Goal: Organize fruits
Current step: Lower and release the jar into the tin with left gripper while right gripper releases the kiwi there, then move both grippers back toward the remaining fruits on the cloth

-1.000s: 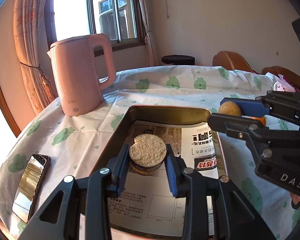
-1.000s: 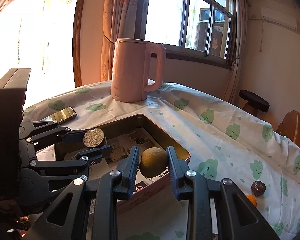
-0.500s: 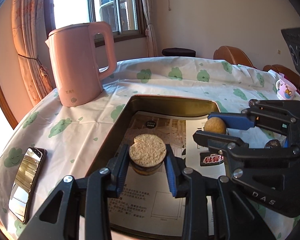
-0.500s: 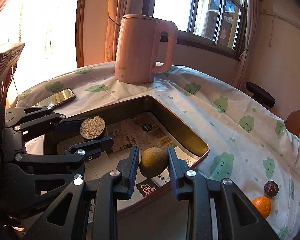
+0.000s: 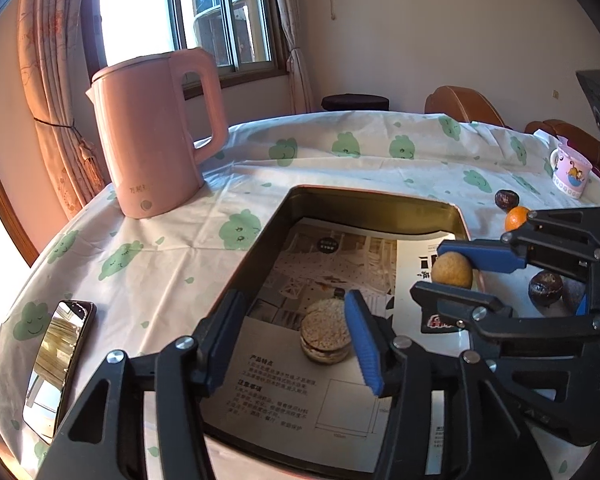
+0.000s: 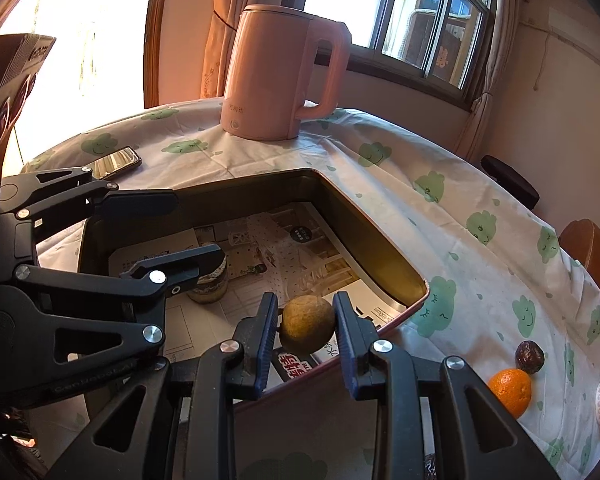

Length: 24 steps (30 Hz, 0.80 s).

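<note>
Resting on the paper lining of the metal tray (image 5: 380,200), the round rice-cake stack (image 5: 325,335) sits between the spread-apart left gripper (image 5: 292,344), apparently set down there. The right gripper (image 6: 306,330) pinches a tan round fruit (image 6: 307,323) just above the tray's near corner, seemingly ready to place it, while an orange (image 6: 510,390) waits on the tablecloth.

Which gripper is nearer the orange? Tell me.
Right. The right gripper, shut on a brown fruit over the tray's near corner, is on the side of the orange. The left gripper is open around the cake, deeper inside the tray.
</note>
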Tool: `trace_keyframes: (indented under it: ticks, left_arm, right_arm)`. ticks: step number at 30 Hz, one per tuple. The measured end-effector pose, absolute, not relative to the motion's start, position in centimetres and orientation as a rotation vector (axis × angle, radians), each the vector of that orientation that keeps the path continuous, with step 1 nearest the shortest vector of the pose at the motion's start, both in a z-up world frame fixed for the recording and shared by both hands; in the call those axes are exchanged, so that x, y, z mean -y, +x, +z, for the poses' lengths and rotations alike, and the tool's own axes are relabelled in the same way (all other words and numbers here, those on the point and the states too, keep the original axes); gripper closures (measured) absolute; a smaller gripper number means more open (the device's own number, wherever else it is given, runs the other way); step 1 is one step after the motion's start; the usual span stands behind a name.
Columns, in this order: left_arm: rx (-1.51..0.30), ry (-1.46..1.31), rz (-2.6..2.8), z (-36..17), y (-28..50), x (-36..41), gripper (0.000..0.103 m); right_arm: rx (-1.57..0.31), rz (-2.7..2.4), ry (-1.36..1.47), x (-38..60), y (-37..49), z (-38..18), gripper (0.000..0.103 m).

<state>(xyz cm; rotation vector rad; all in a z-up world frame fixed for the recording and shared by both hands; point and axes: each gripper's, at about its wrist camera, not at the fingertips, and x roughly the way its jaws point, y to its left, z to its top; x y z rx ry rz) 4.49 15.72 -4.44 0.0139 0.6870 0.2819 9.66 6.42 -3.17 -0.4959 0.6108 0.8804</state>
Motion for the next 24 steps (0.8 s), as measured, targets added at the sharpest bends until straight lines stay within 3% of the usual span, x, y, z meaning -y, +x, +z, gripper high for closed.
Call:
trace_keyframes:
  ticks: [9,11,13,15,18,24]
  left_arm:
    - [-0.641,0.030,0.273,-3.8,3.6,-14.1,0.041]
    - [-0.624,0.017,0.287,-3.5,3.3,-14.4,0.041]
    - [-0.602,-0.015,0.293,-2.9,2.7,-14.9,0.034]
    - [-0.567,-0.029,0.308,-2.3,2.0,-15.1,0.023]
    - [-0.524,-0.050,0.319,-1.4,1.0,-14.9,0.015]
    - [-0.469,-0.066,0.249,-0.4,0.3,-11.9,0.015]
  right_arm:
    - [-0.614,0.843,-0.464,-4.0,8.1,-3.2,0.068]
    - [-0.616,0.842,-0.433,-3.8,8.5,-3.1,0.060]
    - [-0.608,0.827,-0.385,-3.1,8.9,-2.7,0.046]
    - [-0.593,0.833,-0.327,-2.2,8.9,-2.0,0.043]
    - [-0.578,0.827,-0.282,-0.8,8.3,-1.0,0.040]
    - [-0.545,0.740,-0.264,4.6,7.0,-0.6,0.039]
